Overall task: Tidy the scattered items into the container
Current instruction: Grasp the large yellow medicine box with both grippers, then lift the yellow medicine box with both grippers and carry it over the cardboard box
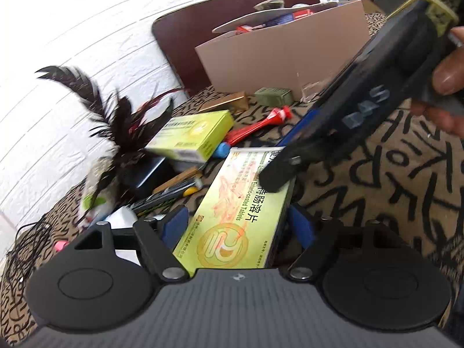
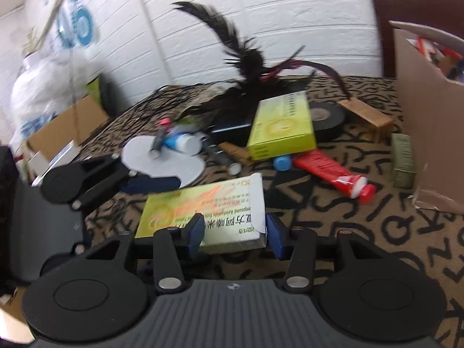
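A long yellow-green tablet box [image 1: 237, 203] lies on the patterned tablecloth. My left gripper [image 1: 239, 226] is open with its blue pads on either side of the box's near end. My right gripper [image 2: 235, 229] is open around the box's other end [image 2: 208, 214], where a white flap stands open. The right gripper also shows in the left wrist view [image 1: 348, 110], reaching down onto the box. The cardboard container [image 1: 284, 58] stands at the back with several items inside; it also shows in the right wrist view [image 2: 426, 110].
Scattered on the cloth: a smaller yellow-green box [image 1: 194, 136], a red tube [image 2: 333, 174], an olive box [image 2: 403, 156], black tape roll [image 2: 324, 119], a gold box [image 1: 229, 101], black feathers [image 1: 121, 119], pens, a white disc [image 2: 162, 156]. A dark chair back [image 1: 203, 29] stands behind the container.
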Demonstrator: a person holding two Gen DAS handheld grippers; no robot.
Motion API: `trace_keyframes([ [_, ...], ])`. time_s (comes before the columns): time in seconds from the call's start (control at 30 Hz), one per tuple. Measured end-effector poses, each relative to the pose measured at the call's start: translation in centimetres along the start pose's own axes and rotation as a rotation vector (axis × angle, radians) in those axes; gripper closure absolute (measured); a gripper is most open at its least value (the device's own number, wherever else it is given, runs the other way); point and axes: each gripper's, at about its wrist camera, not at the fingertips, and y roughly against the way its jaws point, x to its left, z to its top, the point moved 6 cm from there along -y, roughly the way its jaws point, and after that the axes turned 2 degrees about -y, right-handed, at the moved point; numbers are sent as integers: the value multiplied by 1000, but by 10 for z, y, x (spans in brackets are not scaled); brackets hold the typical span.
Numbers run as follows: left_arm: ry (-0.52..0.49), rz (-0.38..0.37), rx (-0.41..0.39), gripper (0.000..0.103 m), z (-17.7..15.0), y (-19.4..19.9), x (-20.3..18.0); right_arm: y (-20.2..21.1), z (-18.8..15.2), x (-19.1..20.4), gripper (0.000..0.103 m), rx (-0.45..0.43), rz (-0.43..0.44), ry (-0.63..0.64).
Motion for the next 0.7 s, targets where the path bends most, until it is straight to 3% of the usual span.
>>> trace_keyframes([
  [0.27,45,63,38,25,-20,19,17,-7,-1,9,53,-5,0,11],
  [0.43,61,72,55,25,-30,25,28,-8,-7,27,53,55,140,57],
  [0.5,49,68,56,25,-30,25,30,-3,-6,33,46,37,117,136],
  [0.57,34,66,54,24,-31,24,30,0,-4,33,27,3,63,209],
  [0.67,33,56,47,22,-32,21,32,-1,2,32,9,-23,31,272],
  [0.7,41,56,46,20,-34,21,33,-3,3,32,8,-29,20,296],
])
